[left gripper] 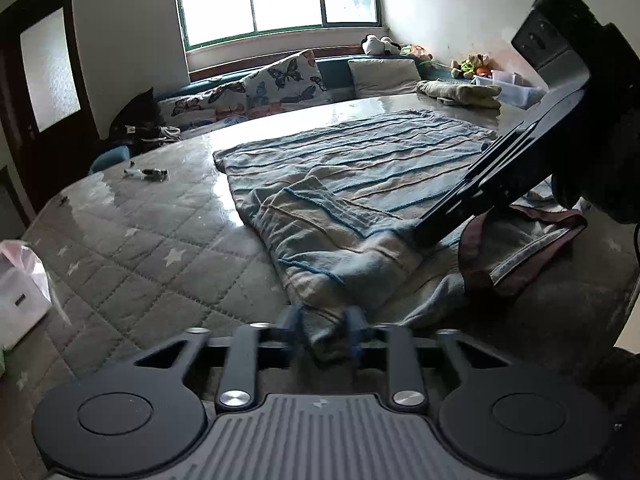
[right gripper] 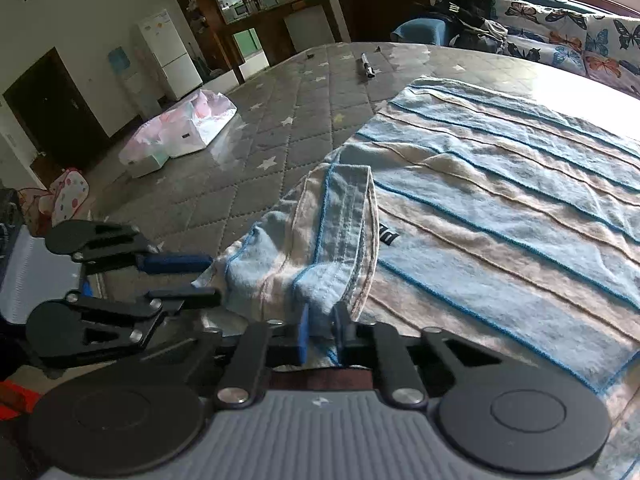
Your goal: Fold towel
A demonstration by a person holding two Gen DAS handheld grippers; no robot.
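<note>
A blue and beige striped towel (left gripper: 360,160) (right gripper: 500,200) lies spread on the table, its near edge bunched and partly folded over. At the bottom of the left wrist view, my left gripper (left gripper: 325,326) is shut on the towel's near edge, with cloth pinched between the blue pads. My right gripper (right gripper: 322,330) is shut on another bunch of the same edge. It reaches in from the right of the left wrist view as the right gripper (left gripper: 428,230), its tip down on the towel. The right wrist view has the left gripper (right gripper: 214,277) at its left, holding the towel's corner.
The table wears a grey quilted star-patterned cover (left gripper: 132,248) under a glossy sheet. On it are a small dark pen-like object (right gripper: 367,66), a white and pink plastic bag (right gripper: 184,128), a pink-trimmed cloth (left gripper: 520,256) and a crumpled olive towel (left gripper: 460,94). Butterfly cushions (left gripper: 288,80) line the far side.
</note>
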